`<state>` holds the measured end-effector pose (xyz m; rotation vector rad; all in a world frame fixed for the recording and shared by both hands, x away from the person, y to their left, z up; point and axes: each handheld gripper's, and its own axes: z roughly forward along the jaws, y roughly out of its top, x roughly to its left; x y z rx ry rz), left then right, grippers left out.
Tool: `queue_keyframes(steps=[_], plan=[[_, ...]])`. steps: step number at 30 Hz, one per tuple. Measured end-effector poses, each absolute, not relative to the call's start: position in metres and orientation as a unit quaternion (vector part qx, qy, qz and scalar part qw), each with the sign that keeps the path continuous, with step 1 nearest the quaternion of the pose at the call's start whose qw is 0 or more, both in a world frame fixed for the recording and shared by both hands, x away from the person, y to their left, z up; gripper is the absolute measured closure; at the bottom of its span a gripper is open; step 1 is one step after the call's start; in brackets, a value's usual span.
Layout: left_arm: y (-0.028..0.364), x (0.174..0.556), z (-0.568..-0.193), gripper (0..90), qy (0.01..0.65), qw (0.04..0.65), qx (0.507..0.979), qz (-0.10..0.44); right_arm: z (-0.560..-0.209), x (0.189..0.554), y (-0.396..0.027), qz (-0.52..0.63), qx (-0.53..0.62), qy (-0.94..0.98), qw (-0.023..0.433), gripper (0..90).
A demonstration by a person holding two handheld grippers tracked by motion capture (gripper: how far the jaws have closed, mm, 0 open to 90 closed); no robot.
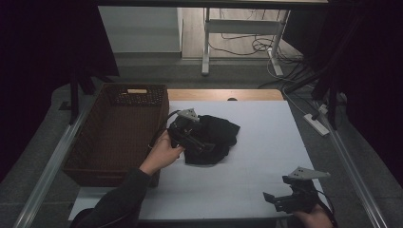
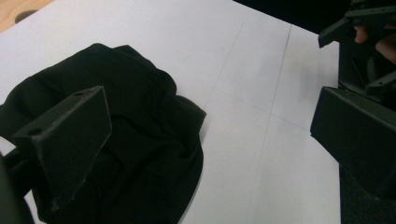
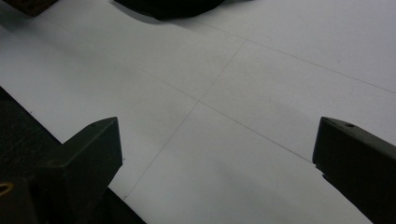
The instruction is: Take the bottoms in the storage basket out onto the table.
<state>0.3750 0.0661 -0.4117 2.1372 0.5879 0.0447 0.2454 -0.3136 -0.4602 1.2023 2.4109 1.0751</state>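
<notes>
We hold our left gripper [image 1: 190, 134] with jaws apart over the crumpled black cloth [image 1: 215, 137] beside the wicker basket [image 1: 119, 133], ready to grab, while our right gripper [image 1: 280, 199] waits, jaws spread, above the desk's [image 1: 266, 142] near edge.

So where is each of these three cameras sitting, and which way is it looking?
High view: above the table's near side, looking forward and down on the white table, basket, forearms and both grippers.
Left gripper view: rides the left gripper, looking across the black cloth between its open fingers.
Right gripper view: rides the right gripper, low over bare table.
All three share the black cloth.
</notes>
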Motion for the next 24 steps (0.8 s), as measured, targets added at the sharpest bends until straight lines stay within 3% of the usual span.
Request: queue_keyframes(steps=[24], plan=[[0.088, 0.363, -0.41, 0.0, 0.246, 0.445, 0.861, 0.029, -0.46, 0.245, -0.314, 0.37, 0.409, 0.826, 0.12, 1.9]])
